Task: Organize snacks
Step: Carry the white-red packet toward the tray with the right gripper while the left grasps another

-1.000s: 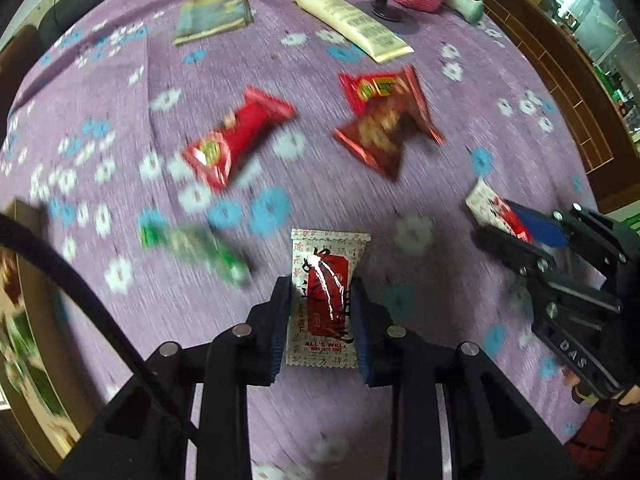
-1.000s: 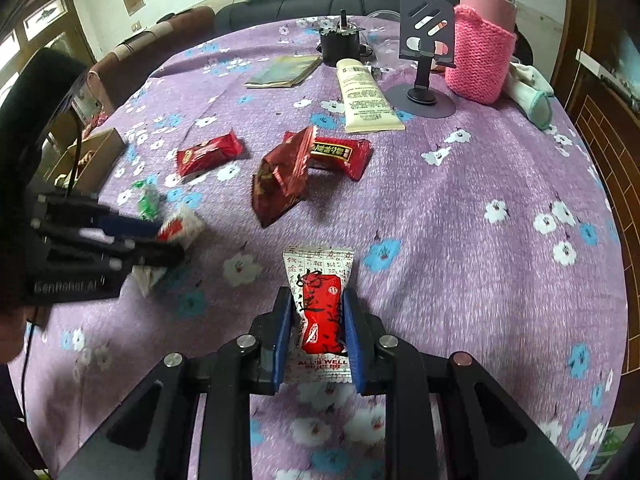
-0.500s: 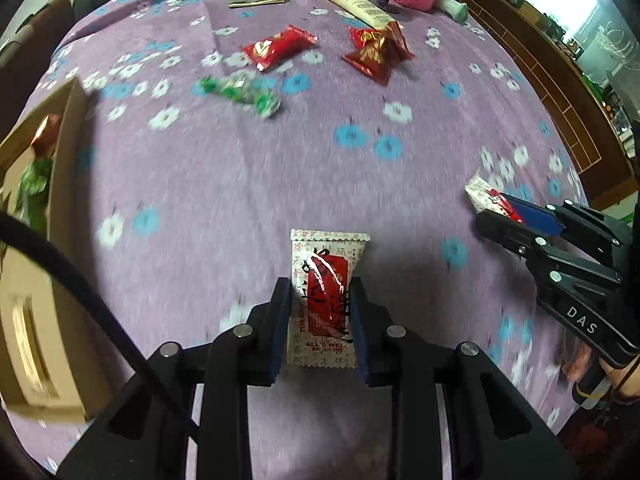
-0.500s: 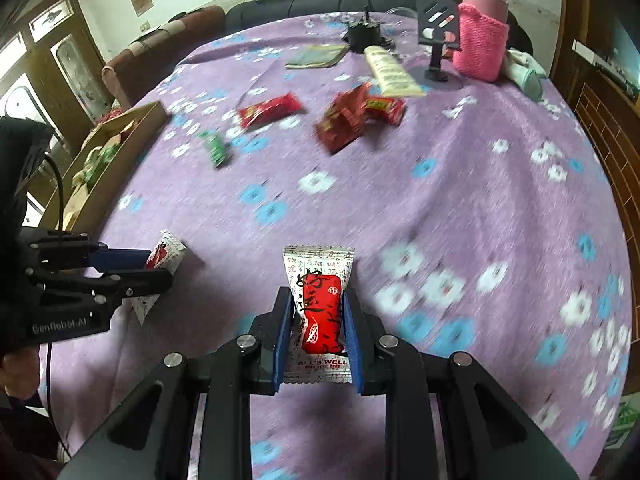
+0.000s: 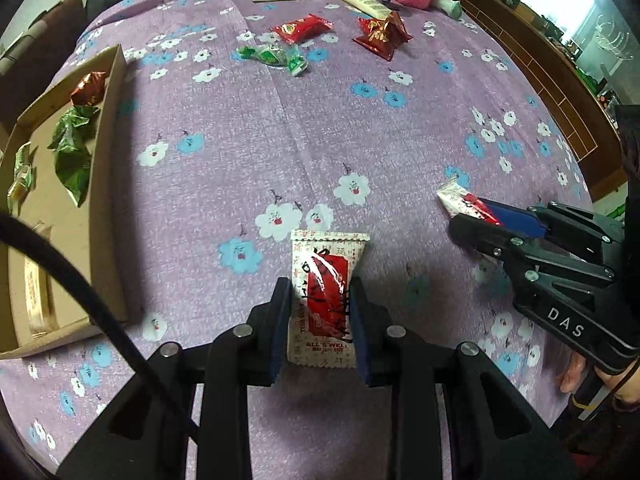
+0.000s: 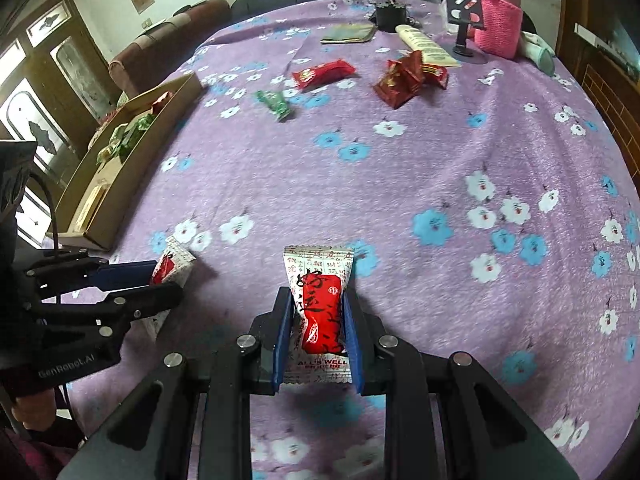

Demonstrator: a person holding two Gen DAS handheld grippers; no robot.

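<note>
My left gripper (image 5: 320,286) is shut on a white packet with a red label (image 5: 326,252), held above the purple flowered tablecloth (image 5: 240,140). Held the same way, a twin packet (image 6: 318,264) sits in my shut right gripper (image 6: 316,300). Each gripper shows in the other's view: the right gripper (image 5: 466,214) at the right edge, the left gripper (image 6: 166,280) at the lower left. A cardboard box (image 5: 108,184) with green and red-brown snacks lies to the left, also seen as the box (image 6: 132,168). Far off lie a red packet (image 6: 322,74), a green packet (image 6: 274,104) and a dark red pouch (image 6: 400,80).
At the table's far end stand a cream tube (image 6: 426,46), a black phone stand (image 6: 464,8), a bottle in a pink knitted sleeve (image 6: 500,20), a booklet (image 6: 348,34) and a dark cup (image 6: 390,14). A sofa (image 6: 168,40) lies beyond. A hand (image 6: 34,404) holds the left gripper.
Both grippers have drawn back from the loose snacks toward the near side, each keeping its packet. The cardboard box has come into view on the left.
</note>
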